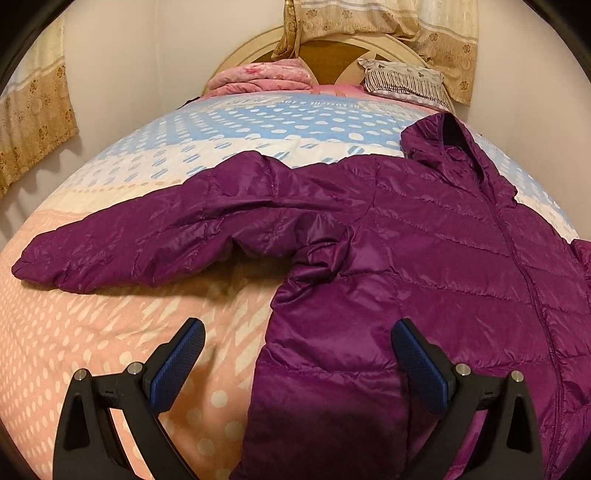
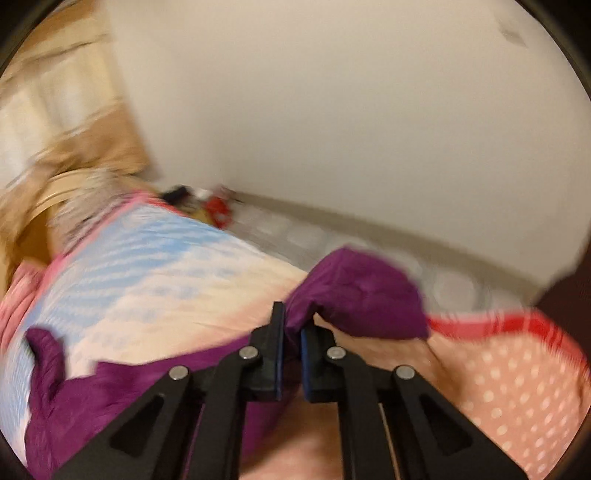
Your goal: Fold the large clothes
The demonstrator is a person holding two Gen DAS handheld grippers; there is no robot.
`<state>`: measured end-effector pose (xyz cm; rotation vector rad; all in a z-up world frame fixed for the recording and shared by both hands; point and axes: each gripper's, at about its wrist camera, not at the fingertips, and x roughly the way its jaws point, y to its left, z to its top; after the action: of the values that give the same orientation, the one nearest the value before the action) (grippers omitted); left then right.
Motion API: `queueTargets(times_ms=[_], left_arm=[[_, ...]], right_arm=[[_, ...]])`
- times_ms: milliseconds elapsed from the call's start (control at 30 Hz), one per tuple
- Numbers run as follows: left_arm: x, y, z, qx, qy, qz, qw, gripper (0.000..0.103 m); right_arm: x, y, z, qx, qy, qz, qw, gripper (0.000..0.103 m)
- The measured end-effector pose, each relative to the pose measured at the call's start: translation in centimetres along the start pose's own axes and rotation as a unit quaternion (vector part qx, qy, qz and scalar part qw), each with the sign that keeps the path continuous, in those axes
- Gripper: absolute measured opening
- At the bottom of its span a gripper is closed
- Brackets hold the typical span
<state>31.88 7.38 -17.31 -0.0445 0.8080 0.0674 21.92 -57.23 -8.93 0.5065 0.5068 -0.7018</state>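
Observation:
A purple hooded puffer jacket lies front up on the bed, zipped, its hood toward the headboard and one sleeve stretched out to the left. My left gripper is open and empty, hovering over the jacket's lower left edge. In the right wrist view, which is blurred, my right gripper is shut on the jacket's other sleeve and holds it lifted above the bed; the jacket body shows at lower left.
The bed has a dotted pink, white and blue quilt. A folded pink blanket and a pillow lie at the headboard. Curtains hang behind. Walls stand close on both sides. Small red and dark items lie beside the bed.

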Motion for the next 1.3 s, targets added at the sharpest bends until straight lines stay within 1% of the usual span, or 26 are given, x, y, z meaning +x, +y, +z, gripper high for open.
queueTargets(times_ms=[67, 133, 200, 233, 300, 333, 367, 433, 533, 567, 600, 633, 667, 700, 733, 767, 800, 833, 900, 967, 1033, 1100, 1167, 1200, 1233, 1300], left_arm=[[-0.1, 0.1, -0.1, -0.002, -0.003, 0.0, 1.0, 0.101], [-0.1, 0.4, -0.1, -0.01, -0.003, -0.001, 0.9999, 0.101], [-0.1, 0.9, -0.2, -0.02, -0.002, -0.007, 0.9998, 0.101], [-0.1, 1.2, -0.2, -0.028, -0.001, -0.009, 0.9996, 0.101], [0.2, 1.8, -0.2, -0.042, 0.005, -0.014, 0.999, 0.101], [0.3, 1.9, -0.2, -0.047, 0.008, -0.016, 0.9987, 0.101], [0.5, 2.2, -0.2, -0.054, 0.011, -0.019, 0.9983, 0.101], [0.8, 2.7, -0.3, -0.069, 0.019, -0.026, 0.9971, 0.101], [0.9, 3.1, -0.4, -0.081, 0.022, -0.032, 0.996, 0.101], [0.9, 3.2, -0.4, -0.083, 0.021, -0.034, 0.9958, 0.101], [0.9, 3.2, -0.4, -0.083, 0.02, -0.036, 0.9957, 0.101], [0.9, 3.1, -0.4, -0.082, 0.02, -0.037, 0.9957, 0.101], [0.9, 3.0, -0.5, -0.081, 0.021, -0.04, 0.9957, 0.101], [1.0, 2.9, -0.4, -0.081, 0.022, -0.042, 0.9956, 0.101], [1.0, 3.0, -0.5, -0.081, 0.023, -0.043, 0.9956, 0.101], [1.0, 3.0, -0.4, -0.081, 0.023, -0.043, 0.9955, 0.101], [1.0, 2.9, -0.4, -0.081, 0.024, -0.045, 0.9954, 0.101], [1.0, 3.0, -0.4, -0.082, 0.023, -0.046, 0.9952, 0.101], [0.9, 3.0, -0.4, -0.083, 0.022, -0.046, 0.9952, 0.101], [0.9, 3.0, -0.4, -0.082, 0.021, -0.044, 0.9955, 0.101], [1.0, 2.9, -0.3, -0.078, 0.021, -0.039, 0.996, 0.101], [0.9, 2.7, -0.3, -0.073, 0.022, -0.036, 0.9964, 0.101], [0.9, 2.6, -0.3, -0.07, 0.021, -0.032, 0.9968, 0.101], [0.8, 2.5, -0.3, -0.067, 0.021, -0.029, 0.9971, 0.101], [0.8, 2.5, -0.2, -0.065, 0.021, -0.027, 0.9973, 0.101], [0.2, 2.0, 0.1, -0.051, 0.014, -0.018, 0.9985, 0.101]], right_arm=[[-3.3, 4.8, 0.3, -0.054, -0.026, 0.046, 0.997, 0.01], [-6.1, 9.6, -0.3, -0.1, -0.042, 0.093, 0.99, 0.01], [-8.7, 14.9, -1.8, -0.146, -0.046, 0.149, 0.977, 0.01], [-9.9, 18.2, -3.3, -0.173, -0.034, 0.187, 0.967, 0.01], [-10.7, 22.8, -6.1, -0.209, -0.01, 0.232, 0.95, 0.01], [-11.1, 25.8, -8.5, -0.232, 0.006, 0.258, 0.938, 0.01], [-11.2, 27.6, -10.1, -0.248, 0.015, 0.271, 0.93, 0.01], [-10.7, 31.5, -14.5, -0.281, 0.045, 0.299, 0.911, 0.01], [-9.2, 34.7, -19.6, -0.294, 0.094, 0.33, 0.892, 0.012], [-9.2, 34.9, -20.9, -0.296, 0.103, 0.338, 0.887, 0.023], [-9.2, 35.4, -22.4, -0.303, 0.117, 0.345, 0.881, 0.036], [-9.2, 35.7, -23.5, -0.313, 0.131, 0.349, 0.874, 0.073], [-9.3, 35.2, -23.8, -0.315, 0.138, 0.359, 0.868, 0.092], [-10.0, 34.5, -23.9, -0.311, 0.136, 0.38, 0.86, 0.092], [-10.7, 33.7, -23.6, -0.31, 0.125, 0.392, 0.857, 0.092], [-11.6, 33.5, -23.8, -0.309, 0.112, 0.395, 0.858, 0.092], [-12.2, 32.7, -22.7, -0.302, 0.093, 0.394, 0.863, 0.092], [-12.6, 31.8, -21.5, -0.293, 0.074, 0.386, 0.872, 0.091], [-11.9, 31.7, -19.6, -0.293, 0.054, 0.351, 0.888, 0.078], [-9.9, 30.5, -17.5, -0.296, 0.045, 0.298, 0.906, 0.055], [-7.1, 28.7, -15.6, -0.281, 0.046, 0.243, 0.927, 0.053], [-3.4, 26.6, -14.7, -0.261, 0.074, 0.191, 0.943, 0.051], [-0.9, 24.5, -14.6, -0.231, 0.106, 0.181, 0.95, 0.05], [0.4, 23.4, -14.9, -0.205, 0.132, 0.187, 0.951, 0.05], [1.6, 22.7, -15.6, -0.179, 0.163, 0.199, 0.95, 0.051], [3.2, 21.9, -17.1, -0.161, 0.196, 0.219, 0.942, 0.051]])
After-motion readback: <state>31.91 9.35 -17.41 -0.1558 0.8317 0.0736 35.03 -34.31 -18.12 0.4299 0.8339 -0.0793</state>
